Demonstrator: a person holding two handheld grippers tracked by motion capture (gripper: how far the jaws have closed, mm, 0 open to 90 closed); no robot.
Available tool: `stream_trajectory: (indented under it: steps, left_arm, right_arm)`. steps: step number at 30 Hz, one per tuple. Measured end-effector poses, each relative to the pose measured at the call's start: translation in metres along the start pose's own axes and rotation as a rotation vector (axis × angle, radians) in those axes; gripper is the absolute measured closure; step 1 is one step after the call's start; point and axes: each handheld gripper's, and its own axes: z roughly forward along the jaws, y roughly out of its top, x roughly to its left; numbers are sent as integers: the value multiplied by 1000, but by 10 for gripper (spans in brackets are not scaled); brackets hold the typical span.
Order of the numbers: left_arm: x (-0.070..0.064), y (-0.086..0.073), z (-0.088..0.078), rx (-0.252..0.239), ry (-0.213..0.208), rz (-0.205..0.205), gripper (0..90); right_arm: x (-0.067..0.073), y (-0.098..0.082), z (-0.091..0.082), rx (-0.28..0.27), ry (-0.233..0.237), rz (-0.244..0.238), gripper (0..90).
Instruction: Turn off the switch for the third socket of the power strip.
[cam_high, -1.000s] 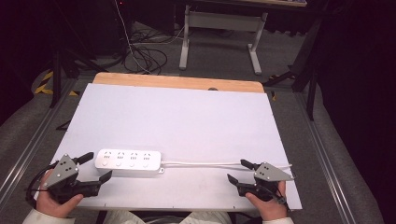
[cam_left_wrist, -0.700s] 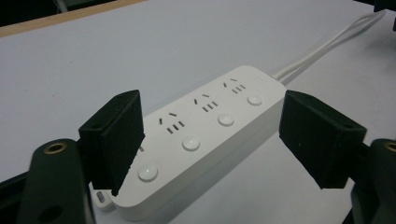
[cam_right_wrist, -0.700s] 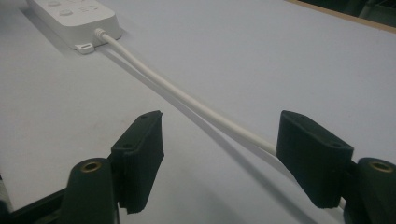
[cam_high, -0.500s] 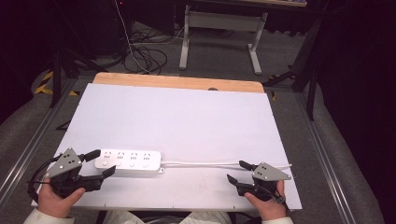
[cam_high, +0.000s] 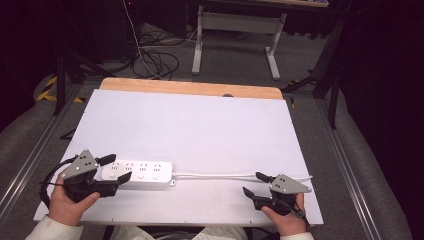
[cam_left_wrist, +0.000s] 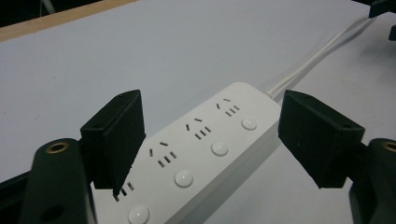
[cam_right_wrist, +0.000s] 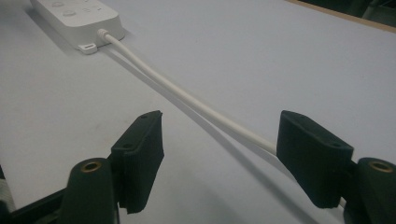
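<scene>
Now the left gripper (cam_high: 116, 168) hangs over the near end of the white plastic four-socket power strip (cam_high: 137, 173). Its black fingers (cam_left_wrist: 119, 135) stand apart on either side of the strip's body without pressing it, after having just been closing a little. The strip lies flat on the white tabletop (cam_high: 200, 130), its sockets running away between those fingers. The right gripper (cam_high: 251, 183) waits with its fingers (cam_right_wrist: 142, 149) spread, and the strip's white round cable (cam_right_wrist: 196, 105) runs between them, untouched. This looks like the approach before a grasp. Next, the left fingers probably need to sink level with the strip's sides and squeeze squarely across its width.
</scene>
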Motion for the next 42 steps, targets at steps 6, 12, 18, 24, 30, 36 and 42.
stream_trajectory:
  steps: [6,12,18,24,30,36,42]
  left_arm:
    - [0,7,5,9,-5,8,232]
    - [1,14,12,18,-19,0,232]
    - [0,19,18,51,-18,15,232]
    - [4,18,14,81,-25,-20,371]
    - [5,18,16,152,-32,-29,747]
    - [6,19,16,224,-16,-17,899]
    - [7,22,22,310,1,2,900]
  right_arm:
    - [0,0,0,-2,3,-1,319]
    - [0,0,0,-6,4,-6,340]
    - [0,0,-1,-9,5,-5,341]
    - [-1,0,-1,-10,6,-3,346]
    - [0,0,-1,-10,7,-3,348]
    - [0,0,0,-11,11,-7,350]
    - [0,0,0,-10,12,-4,350]
